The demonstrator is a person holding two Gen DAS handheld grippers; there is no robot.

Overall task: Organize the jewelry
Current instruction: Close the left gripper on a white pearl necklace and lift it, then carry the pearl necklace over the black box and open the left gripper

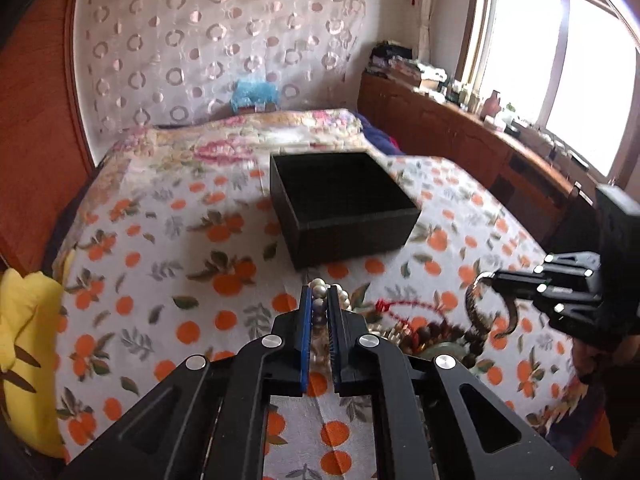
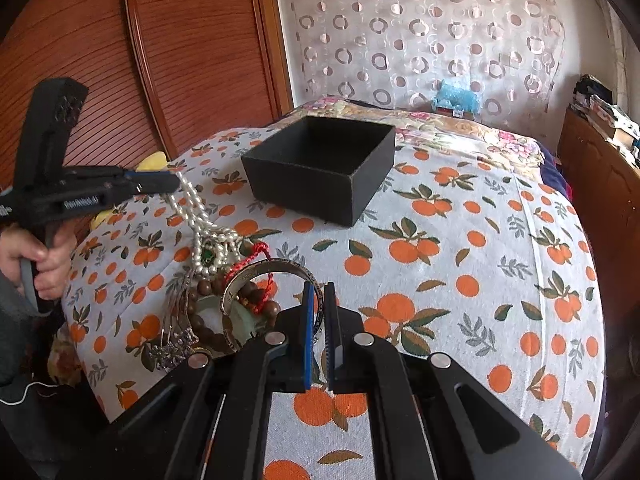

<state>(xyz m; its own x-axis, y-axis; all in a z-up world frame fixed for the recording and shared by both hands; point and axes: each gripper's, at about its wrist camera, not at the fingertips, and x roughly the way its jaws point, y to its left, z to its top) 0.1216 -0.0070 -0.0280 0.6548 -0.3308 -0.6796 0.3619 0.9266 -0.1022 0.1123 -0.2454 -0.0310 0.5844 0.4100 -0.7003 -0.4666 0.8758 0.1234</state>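
Observation:
An open black box (image 1: 344, 204) stands on the bed; it shows in the right wrist view (image 2: 320, 168) too. My left gripper (image 1: 319, 294) is shut on a pearl necklace (image 1: 320, 300) and lifts its strands (image 2: 192, 208) from the jewelry pile (image 2: 204, 304). My right gripper (image 2: 319, 290) is shut on an engraved metal bangle (image 2: 260, 276), held raised over the pile. It also shows in the left wrist view (image 1: 490, 278), with the bangle (image 1: 476, 312) hanging from it. A wooden bead bracelet (image 2: 208, 288), a red cord (image 2: 256, 256) and a silver piece (image 2: 172, 348) lie in the pile.
The bed has an orange-print cover (image 2: 460, 264). A yellow cushion (image 1: 24, 352) lies at its left edge. A wooden wardrobe (image 2: 160, 52) stands on the left, a low cluttered cabinet (image 1: 460, 128) under the window on the right.

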